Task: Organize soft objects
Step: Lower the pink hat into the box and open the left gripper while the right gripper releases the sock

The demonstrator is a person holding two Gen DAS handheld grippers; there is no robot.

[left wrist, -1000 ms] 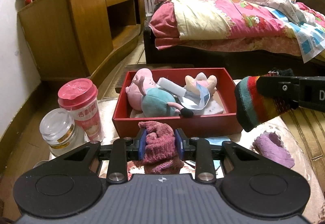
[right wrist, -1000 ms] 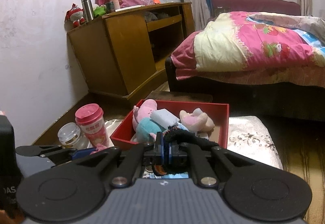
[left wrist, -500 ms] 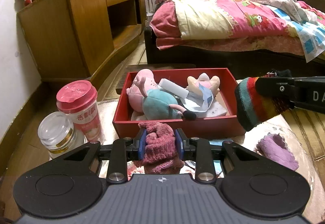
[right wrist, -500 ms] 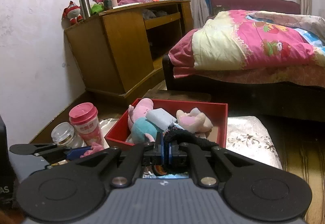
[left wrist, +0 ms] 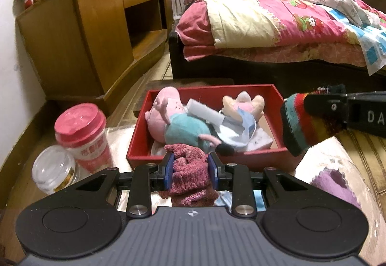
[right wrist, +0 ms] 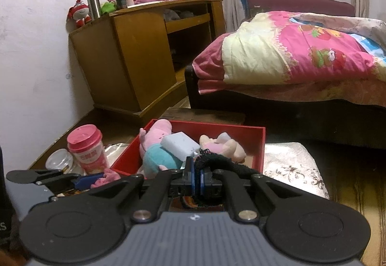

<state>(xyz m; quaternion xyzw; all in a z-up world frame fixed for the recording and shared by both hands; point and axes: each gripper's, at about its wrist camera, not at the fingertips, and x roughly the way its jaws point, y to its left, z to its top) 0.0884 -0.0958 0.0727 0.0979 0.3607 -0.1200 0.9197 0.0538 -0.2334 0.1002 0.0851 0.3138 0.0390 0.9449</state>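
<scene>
My left gripper [left wrist: 190, 170] is shut on a dark pink knitted sock [left wrist: 189, 175], held just short of the near wall of a red box [left wrist: 243, 159]. The box holds a pink plush pig in a teal top [left wrist: 173, 121], a white pack [left wrist: 205, 112], a face mask [left wrist: 238, 129] and a small beige plush [left wrist: 243, 103]. To the right of the box my right gripper [right wrist: 196, 176] is shut on a striped knitted sock [left wrist: 298, 124], whose black cuff [right wrist: 217, 161] shows over its fingers. A purple knitted piece [left wrist: 334, 186] lies on the table at the right.
A pink-lidded cup [left wrist: 83, 134] and a clear glass jar [left wrist: 54, 169] stand left of the box on the patterned tablecloth [right wrist: 292, 167]. Behind are a wooden cabinet [left wrist: 96, 31] and a bed with a pink quilt [left wrist: 277, 15].
Both grippers have moved slightly towards the red box with their socks still held; the box looks a little nearer and larger in both views.
</scene>
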